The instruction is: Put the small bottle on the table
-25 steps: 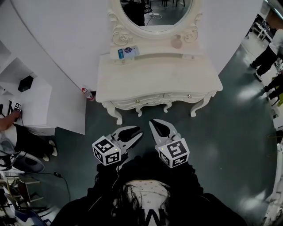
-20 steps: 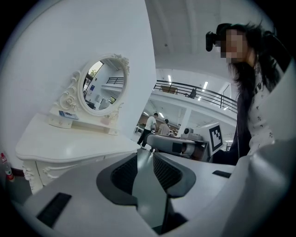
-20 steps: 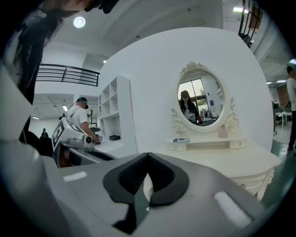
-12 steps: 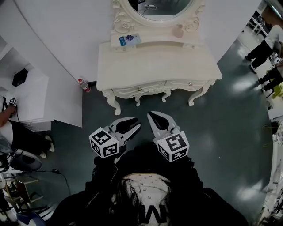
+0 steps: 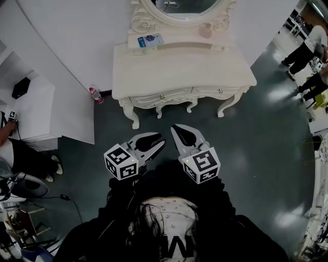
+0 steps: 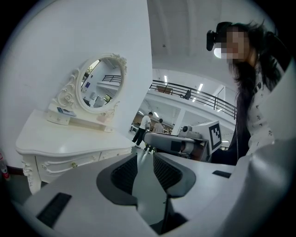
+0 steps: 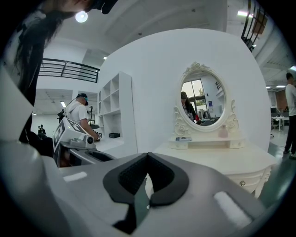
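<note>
Before me the table stands on the grey floor. Its back shelf carries a packet and a pink bottle. A red-capped bottle sits on the floor, left of the table.

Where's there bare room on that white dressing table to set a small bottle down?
The whole tabletop is bare, from the front edge back to the raised shelf under the mirror. The shelf is the crowded part: a blue packet lies at its left and a pink bottle stands toward its right.
</note>
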`<state>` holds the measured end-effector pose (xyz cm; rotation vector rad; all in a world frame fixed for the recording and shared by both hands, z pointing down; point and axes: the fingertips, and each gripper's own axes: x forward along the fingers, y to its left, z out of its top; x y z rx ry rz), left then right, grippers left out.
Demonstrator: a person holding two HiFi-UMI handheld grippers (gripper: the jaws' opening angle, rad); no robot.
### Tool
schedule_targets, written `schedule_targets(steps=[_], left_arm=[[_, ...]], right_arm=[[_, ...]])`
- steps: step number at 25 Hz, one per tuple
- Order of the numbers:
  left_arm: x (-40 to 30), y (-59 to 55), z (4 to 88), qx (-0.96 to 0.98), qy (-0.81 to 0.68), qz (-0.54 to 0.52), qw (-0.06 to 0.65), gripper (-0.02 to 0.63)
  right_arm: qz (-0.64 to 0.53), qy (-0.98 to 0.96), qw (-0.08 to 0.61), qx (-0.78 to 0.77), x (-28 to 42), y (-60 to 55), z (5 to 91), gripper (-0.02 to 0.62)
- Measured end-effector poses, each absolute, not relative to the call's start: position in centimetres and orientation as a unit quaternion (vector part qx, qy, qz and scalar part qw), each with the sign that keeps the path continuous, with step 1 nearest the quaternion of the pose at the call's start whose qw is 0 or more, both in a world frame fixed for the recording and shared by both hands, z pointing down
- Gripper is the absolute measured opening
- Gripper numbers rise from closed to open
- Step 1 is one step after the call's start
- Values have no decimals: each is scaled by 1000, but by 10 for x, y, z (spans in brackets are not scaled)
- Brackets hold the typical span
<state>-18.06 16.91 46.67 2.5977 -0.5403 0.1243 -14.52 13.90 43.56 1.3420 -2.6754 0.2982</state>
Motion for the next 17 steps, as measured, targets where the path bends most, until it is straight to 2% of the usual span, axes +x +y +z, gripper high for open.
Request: schedule_targets(steps=[17], left_arm=[[-186,177,476,950,-194,43,241,109]], right_arm=[[90,-887,74,447,-152,149,441,9]])
